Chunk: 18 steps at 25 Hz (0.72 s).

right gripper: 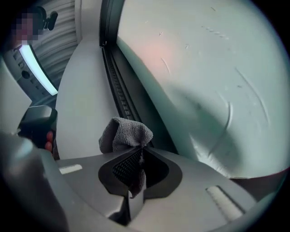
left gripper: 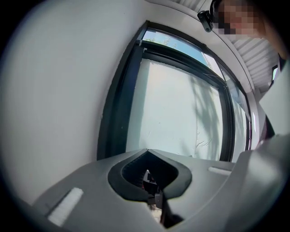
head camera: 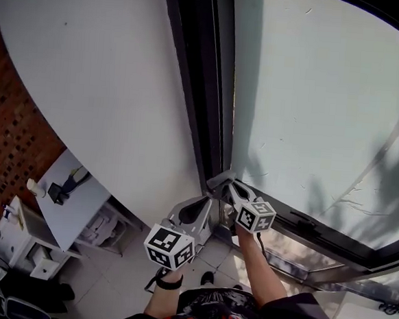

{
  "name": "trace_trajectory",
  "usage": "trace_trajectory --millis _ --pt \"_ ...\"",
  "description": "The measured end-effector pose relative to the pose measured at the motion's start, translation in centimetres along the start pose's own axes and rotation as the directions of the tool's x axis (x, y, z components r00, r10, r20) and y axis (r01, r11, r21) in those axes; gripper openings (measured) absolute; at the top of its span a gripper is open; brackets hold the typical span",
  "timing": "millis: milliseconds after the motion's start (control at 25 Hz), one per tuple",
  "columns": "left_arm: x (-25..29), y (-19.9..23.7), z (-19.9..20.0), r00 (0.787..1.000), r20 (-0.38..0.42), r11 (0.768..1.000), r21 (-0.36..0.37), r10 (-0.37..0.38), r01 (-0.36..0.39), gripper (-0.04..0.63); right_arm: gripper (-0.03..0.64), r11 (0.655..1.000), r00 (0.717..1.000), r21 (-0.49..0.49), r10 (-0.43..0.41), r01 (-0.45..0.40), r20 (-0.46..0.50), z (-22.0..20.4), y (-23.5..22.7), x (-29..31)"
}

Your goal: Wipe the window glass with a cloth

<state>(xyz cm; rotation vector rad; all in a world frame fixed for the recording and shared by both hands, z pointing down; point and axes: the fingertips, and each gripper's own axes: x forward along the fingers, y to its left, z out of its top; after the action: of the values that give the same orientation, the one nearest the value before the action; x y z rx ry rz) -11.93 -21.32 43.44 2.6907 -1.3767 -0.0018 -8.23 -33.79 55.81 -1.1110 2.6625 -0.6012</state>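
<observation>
The right tool (right gripper: 141, 152) is clamped shut on a grey cloth (right gripper: 127, 135). The cloth bunches up above the jaw tips in the right gripper view and hangs in a thin fold between them. It sits in front of the dark window frame (right gripper: 118, 97), beside the lower left corner of the window glass (right gripper: 204, 59); whether it touches the pane cannot be told.

The left tool (left gripper: 147, 152) has its jaws pressed together with nothing between them. It is held just beside the right tool (head camera: 232, 192), at the lower centre of the head view, and points up along the frame (left gripper: 118, 104).

The glass (head camera: 313, 109) fills the upper right, frosted-looking, scratched and crossed by leafy shadows. A white wall (head camera: 102, 79) covers the upper left, with a brick wall (head camera: 9, 133) at the left edge. At the lower left stands a white surface (head camera: 72, 211) carrying small items, above a tiled floor (head camera: 202, 257). A black wristband (head camera: 169, 282) circles the person's left wrist.
</observation>
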Motion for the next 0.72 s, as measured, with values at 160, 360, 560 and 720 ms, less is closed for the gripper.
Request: trace_trajectory --millis 160,360,560,720 --pt "-0.2 0.9 0.3 1.000 0.001 1.000 -0.001 0.001 -0.001 -0.009 0.017 0.999 1.000 -0.031 -0.018 0.017 -0.021 -0.5 -0.1 0.4" --pt "2.8 -1.6 -0.5 0.994 -0.026 0.994 -0.009 -0.105 0.105 -0.009 0.017 0.984 0.991 -0.128 -0.131 0.126 -0.030 0.1 -2.8 -3.6" --pt "6.5 -6.3 -1.0 0.967 -0.040 0.968 -0.016 -0.252 0.251 -0.009 0.017 0.947 0.955 -0.124 -0.293 0.295 0.038 2.7 -7.6 -13.5" --pt "8.9 -9.9 -1.3 0.935 -0.043 0.936 -0.024 -0.352 0.351 -0.009 0.017 0.863 0.870 -0.112 -0.483 0.492 0.102 5.1 -12.0 -26.1"
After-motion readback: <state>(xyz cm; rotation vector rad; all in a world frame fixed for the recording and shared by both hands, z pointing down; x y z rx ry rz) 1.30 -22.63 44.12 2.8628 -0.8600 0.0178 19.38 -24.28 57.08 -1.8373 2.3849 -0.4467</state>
